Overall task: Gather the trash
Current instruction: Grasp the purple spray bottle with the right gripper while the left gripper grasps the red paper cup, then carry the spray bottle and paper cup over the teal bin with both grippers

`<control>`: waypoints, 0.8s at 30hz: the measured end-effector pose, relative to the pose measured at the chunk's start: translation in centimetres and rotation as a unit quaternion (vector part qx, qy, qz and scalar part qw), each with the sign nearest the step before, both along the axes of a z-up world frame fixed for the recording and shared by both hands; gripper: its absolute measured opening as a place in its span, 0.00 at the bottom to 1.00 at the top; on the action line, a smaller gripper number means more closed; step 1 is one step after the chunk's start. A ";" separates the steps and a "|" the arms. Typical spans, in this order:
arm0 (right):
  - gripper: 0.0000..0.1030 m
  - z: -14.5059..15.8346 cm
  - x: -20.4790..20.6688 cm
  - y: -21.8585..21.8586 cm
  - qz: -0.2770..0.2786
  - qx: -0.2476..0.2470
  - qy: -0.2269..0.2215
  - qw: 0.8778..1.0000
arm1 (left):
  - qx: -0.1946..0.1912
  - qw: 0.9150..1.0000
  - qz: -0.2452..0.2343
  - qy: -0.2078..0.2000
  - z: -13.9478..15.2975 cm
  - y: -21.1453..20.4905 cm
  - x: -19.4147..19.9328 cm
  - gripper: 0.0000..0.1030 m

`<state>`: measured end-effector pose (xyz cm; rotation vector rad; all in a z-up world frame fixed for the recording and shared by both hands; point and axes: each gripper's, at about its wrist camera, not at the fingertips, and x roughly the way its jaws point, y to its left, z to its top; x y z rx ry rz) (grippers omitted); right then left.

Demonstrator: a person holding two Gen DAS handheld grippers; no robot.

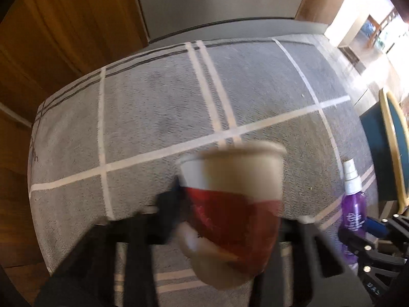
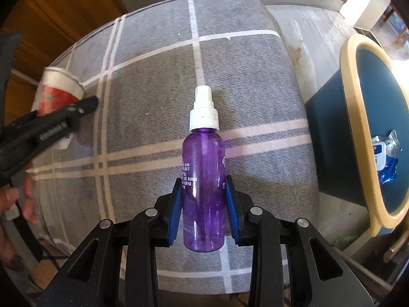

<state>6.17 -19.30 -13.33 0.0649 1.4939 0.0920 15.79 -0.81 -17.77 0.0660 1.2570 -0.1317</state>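
My left gripper (image 1: 227, 204) is shut on a red and white paper cup (image 1: 230, 209), held above the grey checked cloth (image 1: 158, 117); the view is blurred. The cup (image 2: 57, 89) and left gripper (image 2: 84, 102) also show at the far left of the right wrist view. My right gripper (image 2: 204, 192) is shut on a purple spray bottle (image 2: 204, 174) with a white pump top, its blue pads (image 2: 176, 204) pressing both sides. The bottle (image 1: 354, 202) shows at the right edge of the left wrist view.
A blue bin with a cream rim (image 2: 358, 117) stands on the floor to the right of the cloth-covered table, with a blue and white wrapper (image 2: 386, 158) inside. Wooden cabinets (image 1: 51, 38) and a grey appliance (image 1: 217, 0) stand behind.
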 end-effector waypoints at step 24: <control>0.32 9.9 -2.1 -4.9 -0.069 -0.013 -0.136 0.988 | -0.057 0.983 -0.117 -0.129 11.5 -7.7 -4.6 0.26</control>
